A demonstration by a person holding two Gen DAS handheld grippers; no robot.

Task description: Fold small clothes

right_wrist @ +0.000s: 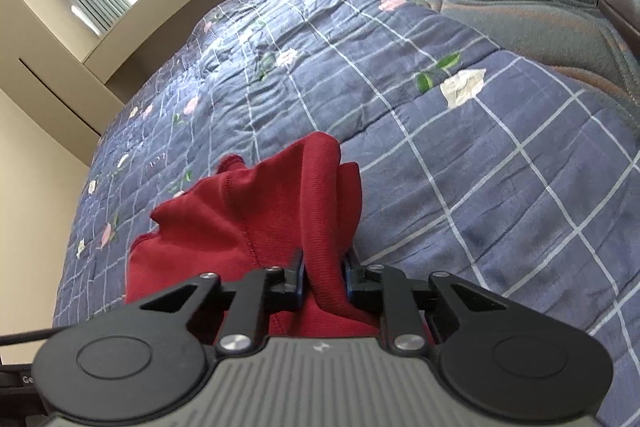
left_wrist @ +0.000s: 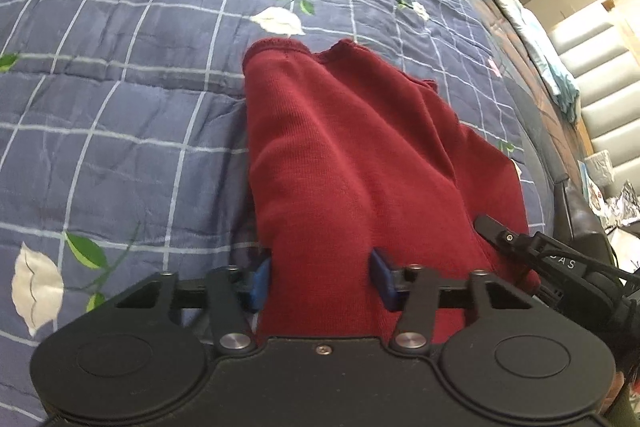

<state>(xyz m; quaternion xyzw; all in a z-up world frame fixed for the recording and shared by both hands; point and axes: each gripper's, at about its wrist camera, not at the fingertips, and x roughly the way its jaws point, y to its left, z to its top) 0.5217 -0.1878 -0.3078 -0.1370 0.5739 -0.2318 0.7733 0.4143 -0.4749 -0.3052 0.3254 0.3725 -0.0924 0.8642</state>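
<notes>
Presently, both tools pinch cloth: left gripper (left_wrist: 318,277) and right gripper (right_wrist: 323,277) each clamp a bunched edge of the red garment (left_wrist: 352,147), which trails onto the blue quilt (left_wrist: 120,107) beyond. Folding appears midway; no neat, finished fold is evident.

The red garment (left_wrist: 352,147) is soft knit cloth with fine ribs, not shiny. The quilt (left_wrist: 120,87) is thin, crinkly stitched cloth. The left gripper (left_wrist: 320,279) is dull black plastic with shiny metal screws and blue pads (left_wrist: 380,279).
</notes>
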